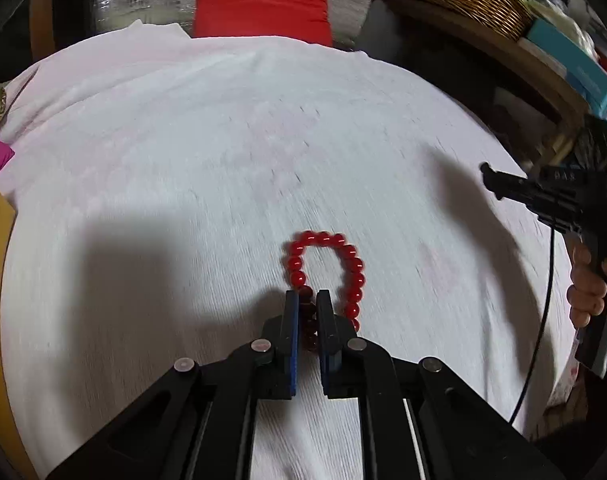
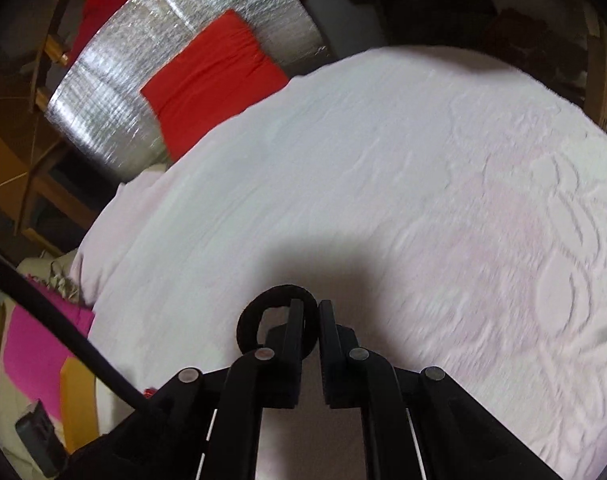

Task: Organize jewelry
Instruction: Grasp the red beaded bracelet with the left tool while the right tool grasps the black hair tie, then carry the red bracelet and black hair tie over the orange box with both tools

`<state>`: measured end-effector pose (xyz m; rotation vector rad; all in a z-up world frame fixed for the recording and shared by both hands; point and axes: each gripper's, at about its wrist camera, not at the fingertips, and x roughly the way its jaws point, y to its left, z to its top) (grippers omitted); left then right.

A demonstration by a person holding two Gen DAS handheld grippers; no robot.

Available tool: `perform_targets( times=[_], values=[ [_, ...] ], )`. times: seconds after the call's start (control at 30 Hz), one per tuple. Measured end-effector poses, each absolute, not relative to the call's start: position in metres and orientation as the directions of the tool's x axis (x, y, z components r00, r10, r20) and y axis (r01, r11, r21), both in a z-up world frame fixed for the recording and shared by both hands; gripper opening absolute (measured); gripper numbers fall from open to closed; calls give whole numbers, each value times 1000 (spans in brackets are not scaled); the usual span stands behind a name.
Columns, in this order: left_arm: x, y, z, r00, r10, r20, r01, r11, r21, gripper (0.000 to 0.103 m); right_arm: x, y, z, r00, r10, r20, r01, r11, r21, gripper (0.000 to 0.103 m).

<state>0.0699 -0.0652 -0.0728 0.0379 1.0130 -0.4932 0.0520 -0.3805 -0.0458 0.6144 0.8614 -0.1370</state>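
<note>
red bead bracelet [image 1: 326,276] on white-covered table [image 1: 223,160], pinched by left hand-held gripper [image 1: 306,300] — right hand-held gripper [image 2: 311,312] clamps black ring [image 2: 263,312] — risk: round beads slipping from the narrow pinch.

Black gripper [image 1: 306,300] linkages, silver pivot pins, blue pads.

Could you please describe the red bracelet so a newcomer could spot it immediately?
Find the white textured cloth covering the table. Near its front edge lies a loop of glossy round red beads, one side pinched in the left tool. It is the only red, beaded thing on the cloth.
</note>
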Motion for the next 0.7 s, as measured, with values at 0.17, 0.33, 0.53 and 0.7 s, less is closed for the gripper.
perform_targets(
  times=[0.17, 0.33, 0.53, 0.7],
  values=[
    [52, -59, -69, 408, -391, -825, 431, 879, -204, 8, 35, -350, -54, 610, 183, -771, 338, 820, 463, 8],
    [43, -58, -72, 407, -372, -834, 448, 877, -172, 9, 18, -316, -61, 564, 197, -802, 305, 853, 423, 8],
    [47, -62, -76, 391, -374, -841, 440, 879, -186, 14, 20, -291, -66, 533, 129, -836, 262, 915, 308, 10],
    [48, -75, -74, 381, -403, -832, 471, 859, -200, 54, 30, -295, -68, 522, 126, -843, 257, 920, 297, 10]
  ],
)
